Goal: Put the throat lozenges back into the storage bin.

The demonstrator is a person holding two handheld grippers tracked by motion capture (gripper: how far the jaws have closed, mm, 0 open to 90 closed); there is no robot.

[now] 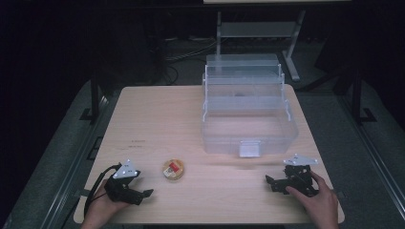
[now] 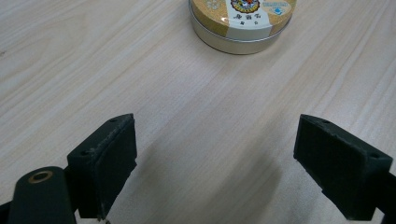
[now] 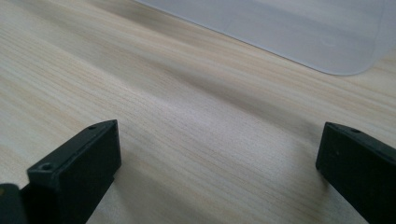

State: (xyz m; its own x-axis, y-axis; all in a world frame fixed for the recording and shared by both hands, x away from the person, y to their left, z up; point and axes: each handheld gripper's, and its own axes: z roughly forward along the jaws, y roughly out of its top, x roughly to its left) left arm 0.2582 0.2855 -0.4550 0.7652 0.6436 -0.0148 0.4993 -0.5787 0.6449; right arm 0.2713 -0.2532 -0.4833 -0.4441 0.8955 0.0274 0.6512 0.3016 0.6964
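So you've got the left gripper [image 1: 143, 193] and right gripper [image 1: 273, 182] resting low near the table [image 1: 157, 114] edge, jaws spread, empty. Little tin [image 1: 173, 170] sits just ahead of the left, probably next; clear box [image 1: 248, 129] waits open behind.

Through the left gripper view I see my left gripper [image 2: 215, 158] with its two black jaws spread wide over the pale wooden table [image 2: 93, 60]. A small round tin [image 2: 240, 23] with a printed gold lid sits ahead, well apart from both jaws.
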